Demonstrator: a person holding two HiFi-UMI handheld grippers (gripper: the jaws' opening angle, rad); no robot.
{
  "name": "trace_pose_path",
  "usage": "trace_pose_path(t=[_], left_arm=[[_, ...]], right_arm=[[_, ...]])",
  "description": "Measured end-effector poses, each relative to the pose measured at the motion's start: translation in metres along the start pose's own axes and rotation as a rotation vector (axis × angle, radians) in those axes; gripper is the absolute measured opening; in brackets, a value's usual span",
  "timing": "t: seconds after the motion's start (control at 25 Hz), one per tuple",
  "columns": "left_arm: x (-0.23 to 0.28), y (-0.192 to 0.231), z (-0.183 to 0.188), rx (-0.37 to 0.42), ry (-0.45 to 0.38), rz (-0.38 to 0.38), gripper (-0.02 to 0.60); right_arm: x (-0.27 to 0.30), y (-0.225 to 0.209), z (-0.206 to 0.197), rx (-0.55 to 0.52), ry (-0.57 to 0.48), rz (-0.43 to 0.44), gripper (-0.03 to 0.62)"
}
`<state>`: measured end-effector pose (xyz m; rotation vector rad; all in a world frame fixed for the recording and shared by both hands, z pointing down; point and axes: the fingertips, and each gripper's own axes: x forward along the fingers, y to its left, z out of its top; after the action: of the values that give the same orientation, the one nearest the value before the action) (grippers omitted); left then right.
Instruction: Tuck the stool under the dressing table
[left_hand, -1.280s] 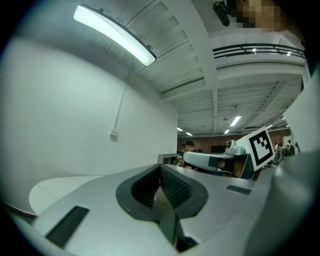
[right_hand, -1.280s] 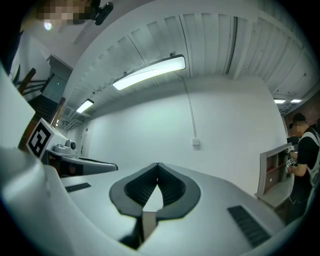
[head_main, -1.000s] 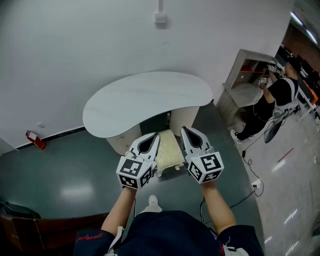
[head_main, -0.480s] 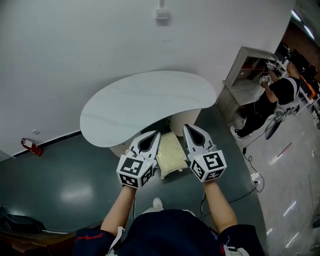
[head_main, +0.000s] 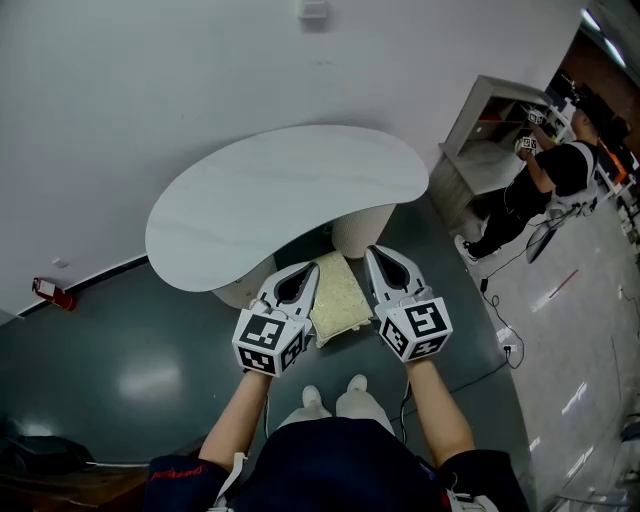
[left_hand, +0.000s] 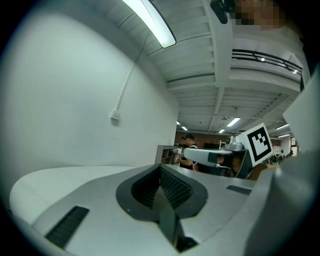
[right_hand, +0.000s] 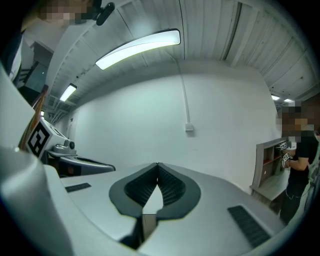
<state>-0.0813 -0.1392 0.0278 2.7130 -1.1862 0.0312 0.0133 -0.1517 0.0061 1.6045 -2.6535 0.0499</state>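
**Op:** How are the tongs?

**Spotter:** Your L gripper (head_main: 312, 268) is clenched. In its own view the ribbed pads (left_hand: 175, 187) meet tip to tip w/ nothing btwn them. Your R gripper (head_main: 370, 252) is the same: clenched & empty. Its pads (right_hand: 172, 186) touch at the tips, w/ only a thin slit lower down.

**Op:** Which way are they aimed?

**Spotter:** Both are side by side, level, noses toward the dressing table (head_main: 280, 195) & the white wall behind it. In the L gripper view you can see the R one's marker cube (left_hand: 260, 141) off to the right.

**Op:** And the stool?

**Spotter:** The stool (head_main: 336, 297), w/ its cream seat, stands on the floor btwn your two grippers. It's lined up w/ the gap btwn the table's two round legs (head_main: 352, 235). Its far end is at the front edge of the kidney-shaped top, & most of the seat shows out from under it.

**Op:** Am I touching it?

**Spotter:** Can't tell. From the head view your L gripper overlaps the seat's left edge & your R one sits just beside the right edge. Neither grips it.

**Op:** Anything else around?

**Spotter:** There's a person (head_main: 545, 185) at a grey shelf unit (head_main: 490, 130), well off to the right. A red extinguisher (head_main: 47, 292) sits by the wall on the left.
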Motion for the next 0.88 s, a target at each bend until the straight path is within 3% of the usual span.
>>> trace_pose_path(t=[0.88], left_arm=[[0.114,0.001,-0.063,0.052,0.076,0.087,0.015]], right_arm=[[0.041,-0.11,-0.067,-0.038,0.085,0.084,0.014]])
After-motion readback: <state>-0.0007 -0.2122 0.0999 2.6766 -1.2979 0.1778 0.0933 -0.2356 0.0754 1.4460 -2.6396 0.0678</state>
